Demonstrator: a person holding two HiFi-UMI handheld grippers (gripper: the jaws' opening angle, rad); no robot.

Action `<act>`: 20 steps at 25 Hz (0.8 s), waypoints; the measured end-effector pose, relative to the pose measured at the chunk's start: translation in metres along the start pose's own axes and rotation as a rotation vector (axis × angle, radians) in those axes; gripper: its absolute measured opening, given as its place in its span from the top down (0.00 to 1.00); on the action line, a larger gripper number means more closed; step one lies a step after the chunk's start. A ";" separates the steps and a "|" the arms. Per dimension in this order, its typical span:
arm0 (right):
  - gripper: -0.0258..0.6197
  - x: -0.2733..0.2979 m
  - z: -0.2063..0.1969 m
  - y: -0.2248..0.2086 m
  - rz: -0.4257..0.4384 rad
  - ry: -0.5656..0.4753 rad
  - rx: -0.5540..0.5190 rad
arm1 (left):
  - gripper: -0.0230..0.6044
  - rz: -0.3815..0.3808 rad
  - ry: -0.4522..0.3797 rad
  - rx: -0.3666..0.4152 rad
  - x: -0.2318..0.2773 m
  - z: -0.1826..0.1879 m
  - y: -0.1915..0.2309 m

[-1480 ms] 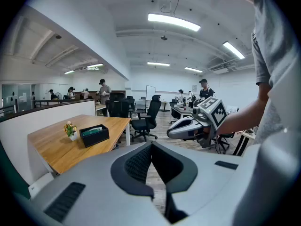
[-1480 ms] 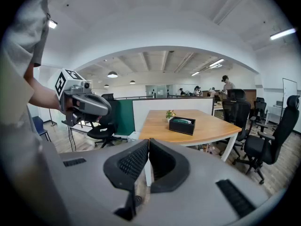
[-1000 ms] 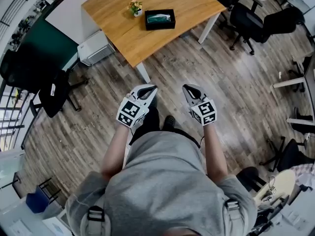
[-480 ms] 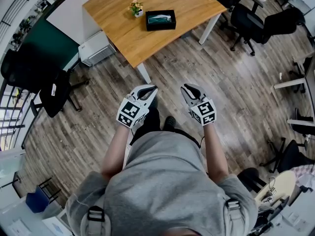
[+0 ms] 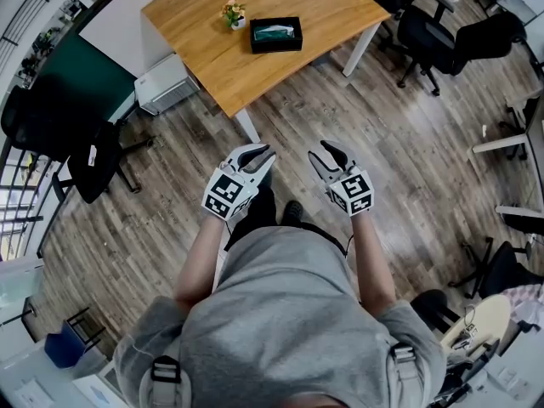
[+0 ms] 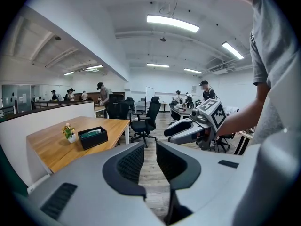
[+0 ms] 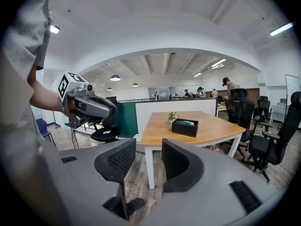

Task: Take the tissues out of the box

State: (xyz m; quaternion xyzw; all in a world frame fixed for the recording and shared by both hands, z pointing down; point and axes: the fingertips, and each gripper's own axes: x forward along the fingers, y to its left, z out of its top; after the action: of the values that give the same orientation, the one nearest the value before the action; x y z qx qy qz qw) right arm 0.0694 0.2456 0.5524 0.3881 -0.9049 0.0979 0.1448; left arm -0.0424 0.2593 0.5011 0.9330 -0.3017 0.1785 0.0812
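A black tissue box (image 5: 276, 34) with pale tissue showing in its top stands on a wooden table (image 5: 323, 7), far ahead of both grippers. The box (image 6: 92, 137) also shows in the left gripper view, and in the right gripper view (image 7: 184, 126). My left gripper (image 5: 262, 154) (image 6: 149, 160) and right gripper (image 5: 324, 154) (image 7: 143, 161) are held side by side over the floor in front of the person. Both have just been opening and stand open with nothing between the jaws, the right one wider.
A small potted flower (image 5: 233, 13) stands left of the box. A white cabinet (image 5: 166, 82) sits under the table's left side. Black office chairs (image 5: 433, 32) stand to the right and another (image 5: 59, 134) to the left. People stand in the background (image 6: 103, 93).
Both grippers' jaws have parted, the right one more than the left. The hands stay in the same place above the floor.
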 end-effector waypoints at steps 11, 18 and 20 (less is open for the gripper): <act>0.50 -0.001 -0.007 0.005 0.038 -0.002 -0.007 | 0.66 0.021 0.008 -0.005 0.005 -0.001 0.000; 0.43 0.000 -0.003 0.005 0.063 -0.021 -0.006 | 0.60 0.043 0.008 -0.010 0.006 -0.001 0.002; 0.43 0.001 -0.001 0.004 0.066 -0.026 -0.006 | 0.59 0.053 0.005 -0.015 0.005 -0.001 0.004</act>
State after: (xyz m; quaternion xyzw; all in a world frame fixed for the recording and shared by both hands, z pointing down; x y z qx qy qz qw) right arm 0.0659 0.2480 0.5532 0.3587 -0.9194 0.0947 0.1311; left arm -0.0415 0.2533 0.5038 0.9237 -0.3274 0.1805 0.0839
